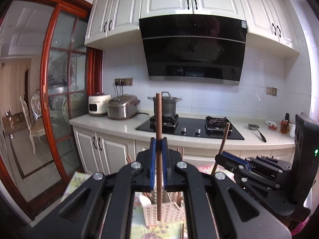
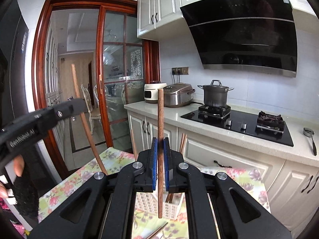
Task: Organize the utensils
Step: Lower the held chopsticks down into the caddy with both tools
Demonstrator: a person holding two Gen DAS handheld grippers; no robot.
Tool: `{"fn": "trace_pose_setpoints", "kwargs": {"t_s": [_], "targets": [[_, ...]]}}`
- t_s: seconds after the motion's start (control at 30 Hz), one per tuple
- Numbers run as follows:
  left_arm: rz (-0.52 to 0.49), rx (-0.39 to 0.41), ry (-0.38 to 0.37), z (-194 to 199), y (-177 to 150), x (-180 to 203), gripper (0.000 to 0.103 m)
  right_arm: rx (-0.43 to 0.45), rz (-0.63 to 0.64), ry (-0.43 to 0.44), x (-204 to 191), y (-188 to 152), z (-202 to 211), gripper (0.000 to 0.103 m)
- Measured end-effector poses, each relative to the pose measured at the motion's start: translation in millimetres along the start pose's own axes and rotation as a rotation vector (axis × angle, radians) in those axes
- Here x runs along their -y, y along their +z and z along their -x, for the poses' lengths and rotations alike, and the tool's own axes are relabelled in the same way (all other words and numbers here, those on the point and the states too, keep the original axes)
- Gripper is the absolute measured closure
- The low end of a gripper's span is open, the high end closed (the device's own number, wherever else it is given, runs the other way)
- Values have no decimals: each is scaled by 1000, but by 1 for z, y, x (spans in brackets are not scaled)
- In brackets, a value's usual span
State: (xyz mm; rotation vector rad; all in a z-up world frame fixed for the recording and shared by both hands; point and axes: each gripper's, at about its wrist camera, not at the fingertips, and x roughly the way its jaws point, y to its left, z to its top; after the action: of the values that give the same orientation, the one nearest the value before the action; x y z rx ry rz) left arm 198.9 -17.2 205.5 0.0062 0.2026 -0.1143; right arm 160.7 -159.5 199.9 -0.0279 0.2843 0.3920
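Note:
My left gripper (image 1: 159,141) is shut on a brown wooden chopstick (image 1: 159,115), which it holds upright over a white perforated basket (image 1: 151,213). My right gripper (image 2: 160,141) is shut on a second brown chopstick (image 2: 160,109), also upright above the basket (image 2: 145,201). Each gripper shows in the other's view. The right gripper (image 1: 219,156) with its tilted chopstick (image 1: 224,137) is at the right of the left wrist view. The left gripper (image 2: 79,103) with its chopstick (image 2: 87,133) is at the left of the right wrist view. More chopsticks (image 2: 182,142) stand in the basket.
The basket stands on a floral tablecloth (image 2: 83,171), where a loose chopstick (image 2: 157,231) lies in front. Beyond is a white counter (image 1: 119,127) with a black hob (image 1: 189,129), a steel pot (image 1: 165,104), two cookers (image 1: 121,107) and a ladle (image 1: 259,131). A glass sliding door (image 2: 119,75) is on the left.

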Motion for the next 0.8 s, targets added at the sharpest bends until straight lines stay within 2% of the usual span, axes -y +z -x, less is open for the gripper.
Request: {"fn": "trace_pose_setpoints", "kwargs": {"t_s": [0.2,0.4,0.6,0.8], "targets": [[10,20,10,-24,15,-4,97,16,-20,12,13,12,-22,97],[52,-10,3,-60,14,-16,97,-2,-25,24,19,14,-50,97],[71,-96,-18,-98,-12,-21,97,-100,-35,68,23,-11,-85,97],[72,-177,-13,-121,-48,-27,97,-162,-49,70,25,-33,-108,97]]}}
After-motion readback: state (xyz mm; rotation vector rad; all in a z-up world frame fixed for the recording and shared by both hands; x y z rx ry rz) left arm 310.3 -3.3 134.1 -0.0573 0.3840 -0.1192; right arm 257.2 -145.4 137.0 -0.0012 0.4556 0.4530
